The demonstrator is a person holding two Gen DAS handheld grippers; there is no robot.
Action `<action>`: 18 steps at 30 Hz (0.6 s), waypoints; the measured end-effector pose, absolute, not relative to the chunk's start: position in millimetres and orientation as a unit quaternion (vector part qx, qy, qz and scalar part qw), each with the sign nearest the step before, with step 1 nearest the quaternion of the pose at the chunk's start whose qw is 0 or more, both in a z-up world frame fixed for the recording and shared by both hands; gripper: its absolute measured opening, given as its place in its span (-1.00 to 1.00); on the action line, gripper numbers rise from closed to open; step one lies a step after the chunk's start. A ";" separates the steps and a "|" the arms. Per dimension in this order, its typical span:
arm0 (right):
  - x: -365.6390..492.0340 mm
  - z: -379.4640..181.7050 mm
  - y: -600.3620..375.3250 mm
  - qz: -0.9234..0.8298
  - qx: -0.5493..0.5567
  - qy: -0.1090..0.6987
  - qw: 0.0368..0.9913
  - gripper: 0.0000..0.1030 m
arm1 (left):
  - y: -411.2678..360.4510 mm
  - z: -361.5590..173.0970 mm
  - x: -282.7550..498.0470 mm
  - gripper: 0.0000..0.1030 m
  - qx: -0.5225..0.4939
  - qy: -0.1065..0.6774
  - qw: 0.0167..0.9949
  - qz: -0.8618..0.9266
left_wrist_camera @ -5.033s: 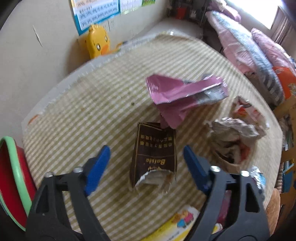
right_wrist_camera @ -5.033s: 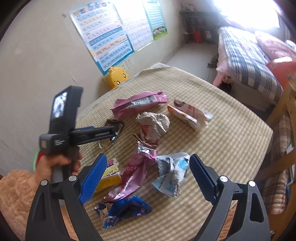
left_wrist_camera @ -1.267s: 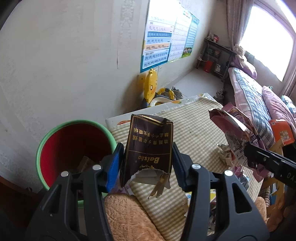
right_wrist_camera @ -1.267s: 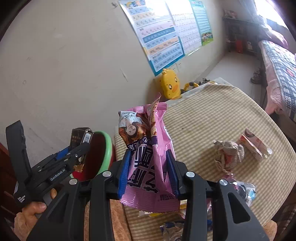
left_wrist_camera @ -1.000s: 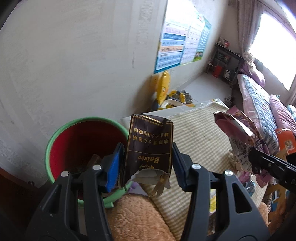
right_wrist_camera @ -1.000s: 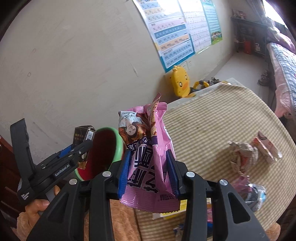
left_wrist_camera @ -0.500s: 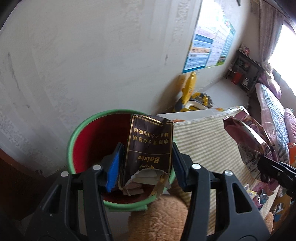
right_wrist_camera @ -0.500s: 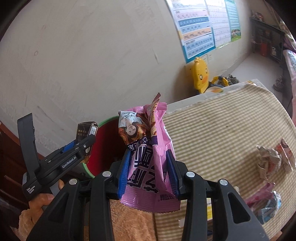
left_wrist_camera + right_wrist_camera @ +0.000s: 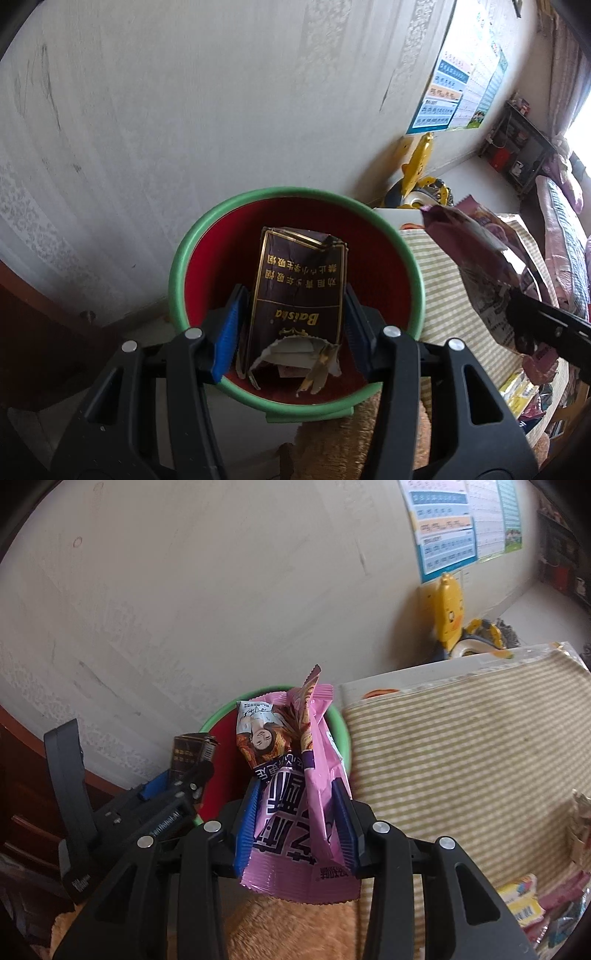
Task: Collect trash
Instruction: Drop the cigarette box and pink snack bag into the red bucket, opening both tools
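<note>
A torn brown packet [image 9: 299,295] with gold lettering is clamped between the blue pads of the left gripper [image 9: 293,326], directly over the open mouth of a red bin [image 9: 373,266] with a green rim. Some scraps can be made out at the bottom of the bin, though what they are cannot be told. The bin is placed against a pale wall, just beside the edge of the bench [image 9: 480,746], which is covered with a striped cloth.

A pink snack wrapper [image 9: 295,801] is gripped by the right gripper [image 9: 297,819], its pads pressed on both sides of it. In the right wrist view the wrapper is held upright near the bin's rim, beside the packet; whether it is fully over the opening cannot be told. More wrappers [image 9: 528,904] are seen lying at the bench's near right corner. A yellow duck toy [image 9: 448,609] is seen on the floor by the wall, under a blue-edged chart [image 9: 447,535].
</note>
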State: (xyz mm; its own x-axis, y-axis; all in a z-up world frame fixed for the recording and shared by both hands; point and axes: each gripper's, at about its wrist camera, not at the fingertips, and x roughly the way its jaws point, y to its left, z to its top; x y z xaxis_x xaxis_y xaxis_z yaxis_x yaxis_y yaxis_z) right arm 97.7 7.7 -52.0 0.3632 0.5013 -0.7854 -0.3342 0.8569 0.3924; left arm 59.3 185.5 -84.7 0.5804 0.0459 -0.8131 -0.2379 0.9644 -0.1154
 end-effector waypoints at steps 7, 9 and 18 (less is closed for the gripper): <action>105.3 -55.1 32.4 0.266 0.071 0.505 0.818 -0.20 | 197.0 -99.1 62.8 -0.01 -0.116 0.467 0.872 0.085; 108.8 -56.3 36.5 0.269 0.077 0.502 0.818 0.02 | 199.2 -103.2 62.4 0.27 -0.119 0.471 0.869 0.089; 108.1 -55.3 19.5 0.256 0.091 0.499 0.823 0.15 | 197.1 -104.5 61.3 0.47 -0.120 0.470 0.870 0.089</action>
